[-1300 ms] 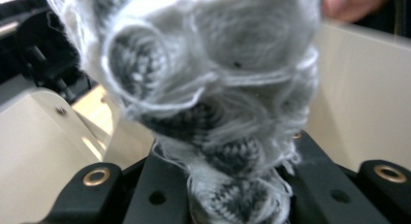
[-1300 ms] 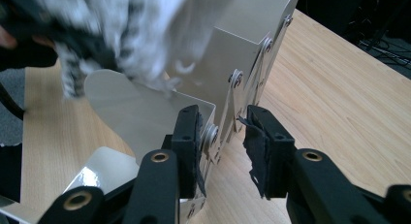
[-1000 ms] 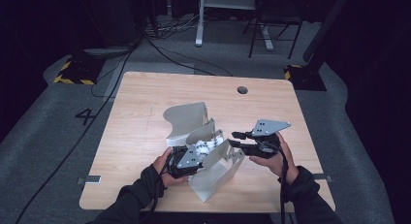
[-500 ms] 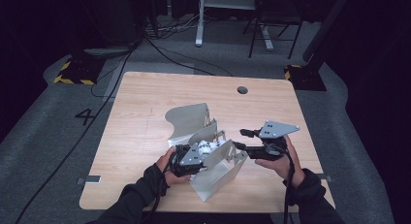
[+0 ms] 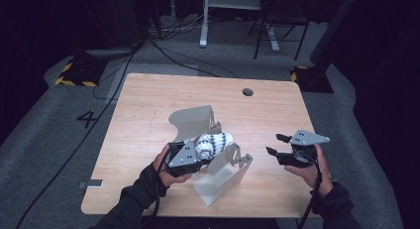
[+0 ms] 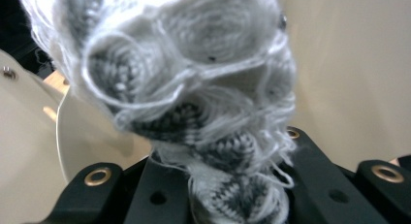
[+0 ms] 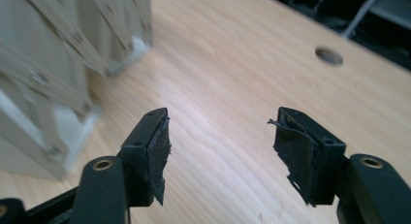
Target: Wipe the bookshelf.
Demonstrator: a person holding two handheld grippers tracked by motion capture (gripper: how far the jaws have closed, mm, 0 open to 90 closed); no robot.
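Left tool (image 5: pixel 198 157): clamped on a rolled grey-and-white knitted sock (image 5: pixel 212 142), the yarn bunched between its black jaws in the left gripper view (loose threads stray over the pads).

Sock's place: held in the air at the mouth of the beige folding box (image 5: pixel 225 174), at about 6 o'clock on the tabletop (image 5: pixel 148 105), not yet down inside.

Right tool (image 5: pixel 277 144): empty; its jaws have just been opening and stand well apart over bare wood, nothing between them, off at 3 o'clock from the box.

Box: a hinged panel (image 5: pixel 230 157) leans half open beside the sock, and another curved flap (image 5: pixel 193 120) stands at 12 o'clock of it (neither looks locked).

Risk, snagging: the fuzzy loops could catch on the box's rivets or panel edge as the sock goes in, dragging the roll undone.

Risk, box shifting: with the right tool away, nothing steadies the box; a push from the sock could slide it or fold the loose panel shut on the bundle.

Risk, release: threads clinging to the worn pads may pull the sock back out when the left jaws part.

Risk, torn pad: the right tool's pad (image 7: pixel 291 146) is frayed, so a later grip on the thin panel may slip.
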